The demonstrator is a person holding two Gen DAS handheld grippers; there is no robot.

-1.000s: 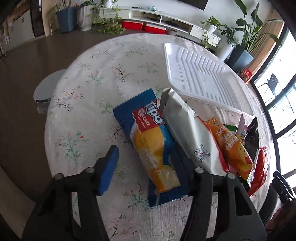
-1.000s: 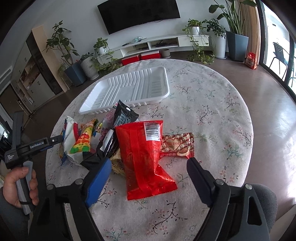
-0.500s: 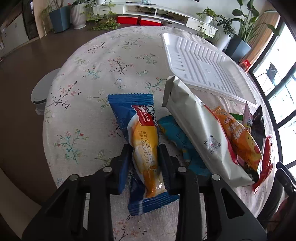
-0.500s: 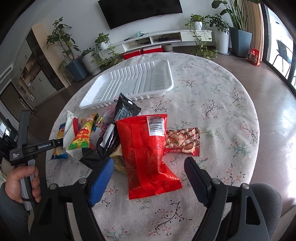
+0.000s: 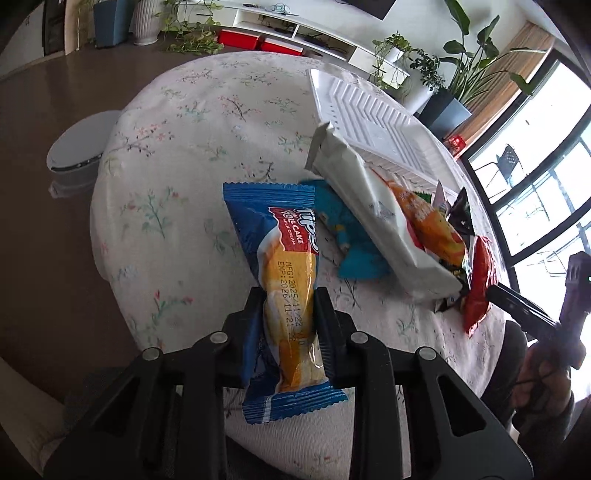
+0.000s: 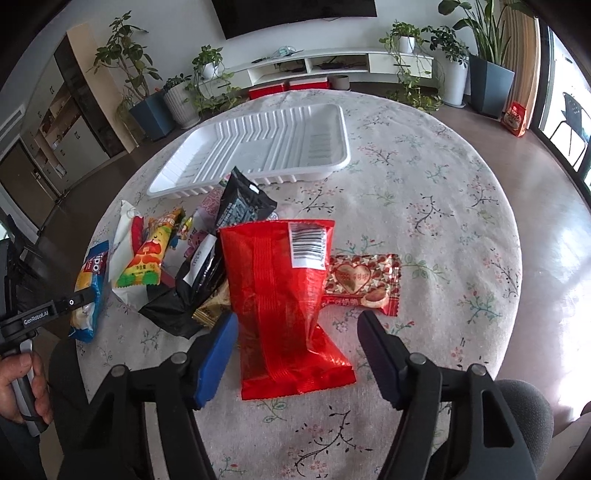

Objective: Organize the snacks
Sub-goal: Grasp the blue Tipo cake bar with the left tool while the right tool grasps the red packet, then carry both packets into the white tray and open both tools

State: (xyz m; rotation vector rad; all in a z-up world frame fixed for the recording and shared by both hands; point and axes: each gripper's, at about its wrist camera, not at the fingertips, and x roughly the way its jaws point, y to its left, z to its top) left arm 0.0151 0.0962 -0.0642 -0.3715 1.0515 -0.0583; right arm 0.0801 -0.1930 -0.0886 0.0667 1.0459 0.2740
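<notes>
Teal packet [image 5: 351, 254] mostly hidden under white bag [image 5: 373, 214]. Gold wrapper [image 6: 211, 308] largely buried beneath black pouch [image 6: 184, 295] and red bag [image 6: 280, 295]. Television [image 6: 295, 11] cut by top edge.

One white tray [image 6: 258, 147] lay on one round table [image 6: 424, 206]. Snack packets numbered about eight: one blue roll cake [image 5: 284, 280], one white bag [image 5: 376, 221], one orange pack [image 6: 151, 254], two black bags [image 6: 240, 203], one red bag [image 6: 280, 295], one heart-printed packet [image 6: 362, 280], one teal packet [image 5: 351, 243]; others were hidden.
</notes>
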